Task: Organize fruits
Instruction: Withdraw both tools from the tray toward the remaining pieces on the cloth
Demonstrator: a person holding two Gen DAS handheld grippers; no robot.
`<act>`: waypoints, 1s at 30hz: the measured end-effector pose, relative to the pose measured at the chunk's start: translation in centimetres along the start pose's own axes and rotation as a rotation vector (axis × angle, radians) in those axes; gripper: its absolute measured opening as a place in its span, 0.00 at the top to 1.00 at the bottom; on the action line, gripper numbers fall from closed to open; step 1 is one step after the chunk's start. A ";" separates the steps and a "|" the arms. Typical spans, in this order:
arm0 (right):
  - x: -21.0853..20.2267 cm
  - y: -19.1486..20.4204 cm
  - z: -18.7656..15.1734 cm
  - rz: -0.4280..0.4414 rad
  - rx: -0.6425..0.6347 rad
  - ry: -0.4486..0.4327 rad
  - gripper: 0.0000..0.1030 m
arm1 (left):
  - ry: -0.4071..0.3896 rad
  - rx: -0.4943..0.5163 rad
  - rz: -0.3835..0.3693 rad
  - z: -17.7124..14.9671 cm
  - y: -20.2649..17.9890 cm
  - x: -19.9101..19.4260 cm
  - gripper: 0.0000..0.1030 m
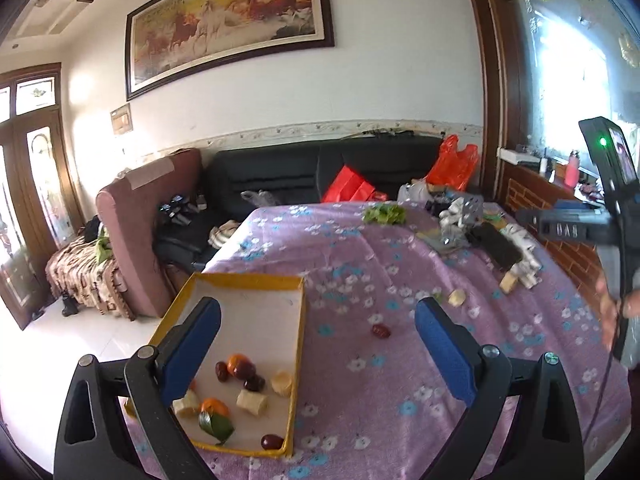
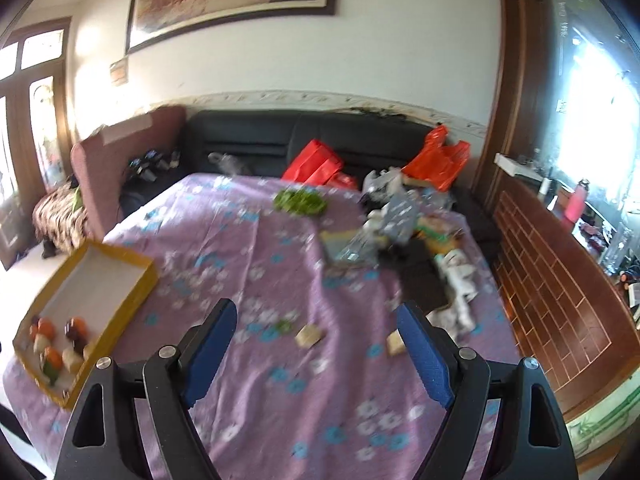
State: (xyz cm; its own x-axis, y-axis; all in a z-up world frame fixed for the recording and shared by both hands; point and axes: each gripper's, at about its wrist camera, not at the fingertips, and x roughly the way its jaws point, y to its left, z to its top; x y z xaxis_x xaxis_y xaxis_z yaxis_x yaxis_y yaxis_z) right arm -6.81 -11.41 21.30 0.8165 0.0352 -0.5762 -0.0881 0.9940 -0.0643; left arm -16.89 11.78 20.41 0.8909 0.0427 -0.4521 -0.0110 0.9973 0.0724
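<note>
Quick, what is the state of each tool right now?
Left tool: open, holding nothing.
Right tool: open, holding nothing.

A home living room: black sofa [image 1: 320, 172], framed painting [image 1: 228, 20].

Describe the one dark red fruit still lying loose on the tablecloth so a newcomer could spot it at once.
Start at the yellow-rimmed tray on the purple flowered tablecloth. Just right of its right wall, alone on the cloth, lies the red date. It is small, dark red and glossy, unlike the pale banana chunks farther back.
</note>
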 end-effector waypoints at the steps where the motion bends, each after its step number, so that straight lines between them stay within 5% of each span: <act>1: -0.4 -1.0 1.1 -0.013 0.021 -0.018 0.16 | 0.003 0.000 -0.002 0.4 -0.1 0.1 0.04; 5: -1.1 -3.9 2.7 -0.008 0.108 -0.062 0.09 | 0.043 0.025 -0.004 0.2 -1.4 1.1 0.03; 10: 1.3 -4.8 -0.5 0.088 0.190 -0.016 0.08 | 0.099 0.048 0.043 -3.1 -3.5 3.1 0.03; 19: 7.3 -1.3 -6.9 0.132 0.138 0.118 0.08 | 0.183 0.064 0.126 -6.2 -3.3 6.1 0.03; 30: 10.0 -3.1 -8.1 0.099 0.166 0.175 0.08 | 0.232 0.045 0.117 -6.8 -2.7 8.2 0.03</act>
State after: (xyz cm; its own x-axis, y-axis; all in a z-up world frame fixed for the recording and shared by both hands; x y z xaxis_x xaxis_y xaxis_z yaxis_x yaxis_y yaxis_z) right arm -3.04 -15.01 9.15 0.6960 0.1292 -0.7063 -0.0559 0.9904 0.1262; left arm -12.67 9.84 10.49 0.7569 0.1749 -0.6297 -0.0824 0.9814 0.1735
